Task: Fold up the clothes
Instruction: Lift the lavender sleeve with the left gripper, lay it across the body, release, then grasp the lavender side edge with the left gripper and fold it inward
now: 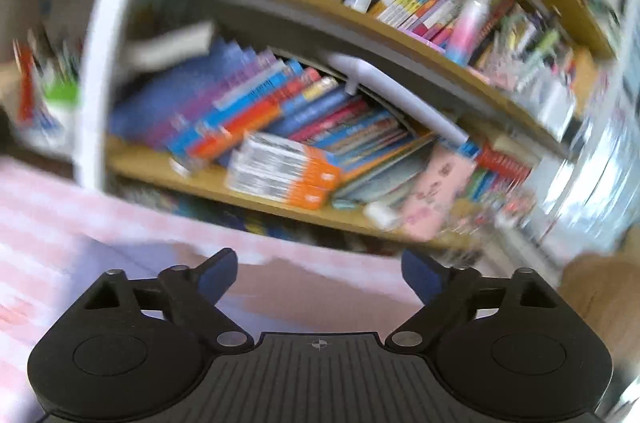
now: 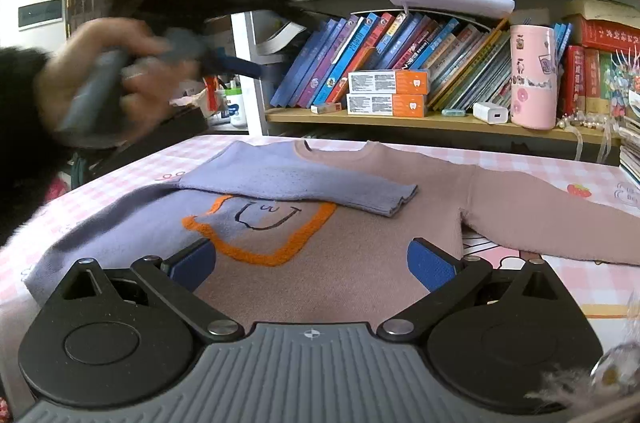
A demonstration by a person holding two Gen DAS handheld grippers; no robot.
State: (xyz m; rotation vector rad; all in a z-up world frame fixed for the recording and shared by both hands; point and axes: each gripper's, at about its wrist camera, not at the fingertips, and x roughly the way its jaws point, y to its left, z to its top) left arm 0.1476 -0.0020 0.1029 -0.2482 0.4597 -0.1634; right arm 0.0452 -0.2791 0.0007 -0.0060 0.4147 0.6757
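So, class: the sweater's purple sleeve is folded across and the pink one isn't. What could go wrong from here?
1. The folded purple sleeve lies loose; dragging the sweater may undo it.
2. The pink sleeve stretches toward the table edge and could slip off.
3. The left gripper is moving fast near the bookshelf; it may knock things down.

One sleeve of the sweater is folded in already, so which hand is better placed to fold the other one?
Probably right. The right gripper, jaws open, sits low over the sweater, near the pink sleeve lying stretched out. The left gripper is raised and blurred.
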